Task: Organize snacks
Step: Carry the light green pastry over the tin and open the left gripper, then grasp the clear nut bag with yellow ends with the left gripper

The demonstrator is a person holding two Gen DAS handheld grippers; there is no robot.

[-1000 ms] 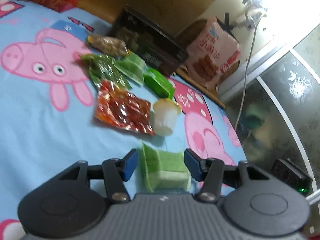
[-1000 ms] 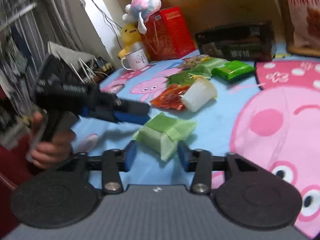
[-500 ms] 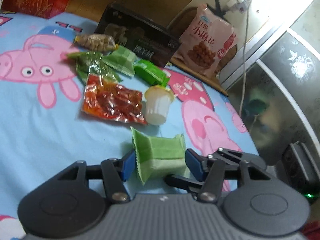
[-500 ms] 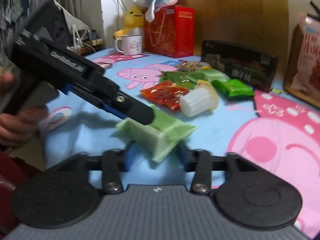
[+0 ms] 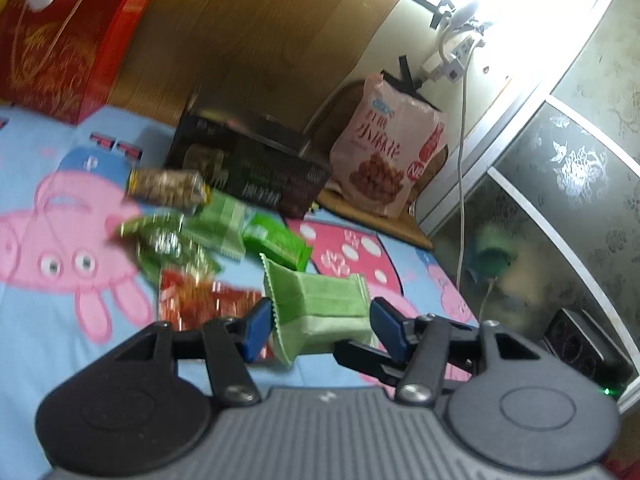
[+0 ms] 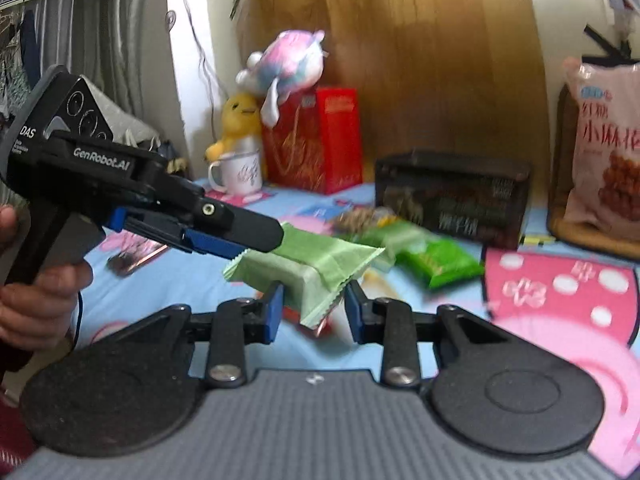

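A pale green wrapped snack (image 5: pixel 320 310) is lifted off the blue Peppa Pig cloth (image 5: pixel 48 320). My right gripper (image 6: pixel 314 306) is shut on one end of the pale green snack (image 6: pixel 316 268). My left gripper (image 5: pixel 320 322) stands open around its other end, blue pads apart from the wrapper. The left gripper also shows in the right wrist view (image 6: pixel 224 236), above the snack. On the cloth lie a red packet (image 5: pixel 200 300), a bright green packet (image 5: pixel 276 244), a dark green packet (image 5: pixel 168 240), another pale green pack (image 5: pixel 220 224) and a nut bar (image 5: pixel 168 188).
A dark box (image 5: pixel 248 172) and a pink snack bag (image 5: pixel 384 160) stand at the back, a red box (image 5: pixel 60 40) at the back left. In the right wrist view a white mug (image 6: pixel 238 172) and plush toys (image 6: pixel 280 64) stand by the red box. The cloth's right edge drops by glass doors (image 5: pixel 560 200).
The pale green snack has been lifted off the cloth and now hangs above the red packet. Both grippers rose with it and tilted up toward the back wall.
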